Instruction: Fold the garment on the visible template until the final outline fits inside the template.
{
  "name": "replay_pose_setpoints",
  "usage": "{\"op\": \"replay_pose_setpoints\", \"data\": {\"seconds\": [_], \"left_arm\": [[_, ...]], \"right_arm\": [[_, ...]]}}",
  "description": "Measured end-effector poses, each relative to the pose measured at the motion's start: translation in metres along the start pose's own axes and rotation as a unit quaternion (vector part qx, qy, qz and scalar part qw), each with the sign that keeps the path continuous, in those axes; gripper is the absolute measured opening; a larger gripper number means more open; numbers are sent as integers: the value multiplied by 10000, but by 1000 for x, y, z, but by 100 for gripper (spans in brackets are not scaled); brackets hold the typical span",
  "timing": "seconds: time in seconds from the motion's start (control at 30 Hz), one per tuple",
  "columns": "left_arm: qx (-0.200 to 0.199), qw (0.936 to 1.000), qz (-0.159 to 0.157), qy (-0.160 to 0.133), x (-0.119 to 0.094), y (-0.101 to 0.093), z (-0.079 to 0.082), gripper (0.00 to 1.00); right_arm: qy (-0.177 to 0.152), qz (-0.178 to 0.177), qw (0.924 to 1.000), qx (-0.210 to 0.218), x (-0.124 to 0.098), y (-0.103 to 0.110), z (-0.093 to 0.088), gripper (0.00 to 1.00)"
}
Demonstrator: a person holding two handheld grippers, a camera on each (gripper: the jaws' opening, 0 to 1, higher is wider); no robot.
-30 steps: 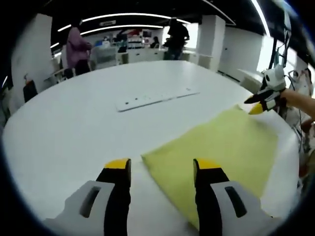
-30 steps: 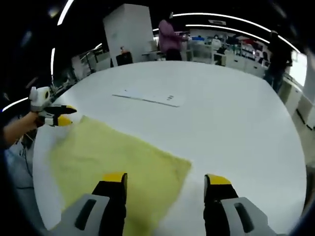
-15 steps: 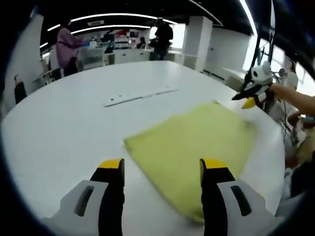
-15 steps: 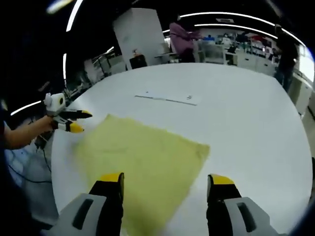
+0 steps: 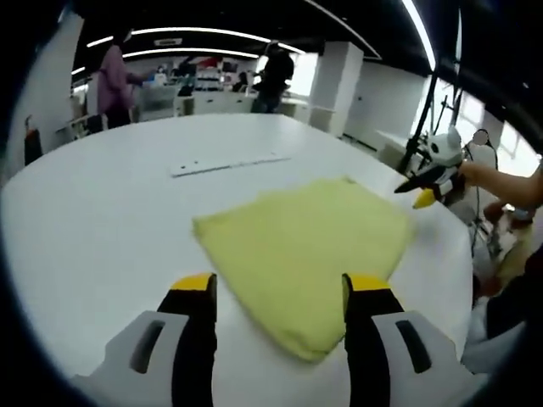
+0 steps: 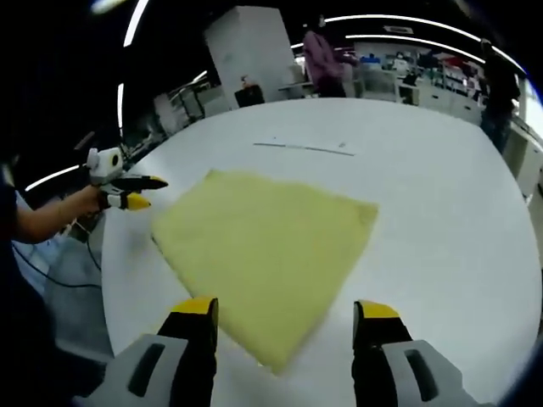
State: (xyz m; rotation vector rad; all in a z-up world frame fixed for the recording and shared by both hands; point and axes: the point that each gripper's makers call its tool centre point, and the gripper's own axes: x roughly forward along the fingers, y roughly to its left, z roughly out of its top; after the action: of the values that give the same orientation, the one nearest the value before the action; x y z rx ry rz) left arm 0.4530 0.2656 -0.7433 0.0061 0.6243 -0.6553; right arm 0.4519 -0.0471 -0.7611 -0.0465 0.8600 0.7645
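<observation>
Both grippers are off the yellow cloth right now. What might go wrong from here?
1. The yellow cloth lies close to the table edge on the person's side; a careless pull might drag a corner over it.
2. Both the left gripper and right gripper hover open, apart from the cloth, so a hasty pinch may catch only one layer and undo the fold.
3. No template outline is discernible around the cloth, so the fit is hard to judge.
</observation>
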Motion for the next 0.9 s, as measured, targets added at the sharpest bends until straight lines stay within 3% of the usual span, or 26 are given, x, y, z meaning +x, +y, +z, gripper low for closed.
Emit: {"op": "replay_pose_setpoints", "data": {"seconds": [0.53, 0.9], "left_arm": [[-228, 9993, 7, 295, -12, -11, -39, 44], [-602, 9973, -124, 410, -14, -16, -58, 21]], "right_arm": [[-118, 11, 9998, 162, -7, 12, -27, 52], [-266, -83, 9991, 327, -5, 7, -39, 37]]}}
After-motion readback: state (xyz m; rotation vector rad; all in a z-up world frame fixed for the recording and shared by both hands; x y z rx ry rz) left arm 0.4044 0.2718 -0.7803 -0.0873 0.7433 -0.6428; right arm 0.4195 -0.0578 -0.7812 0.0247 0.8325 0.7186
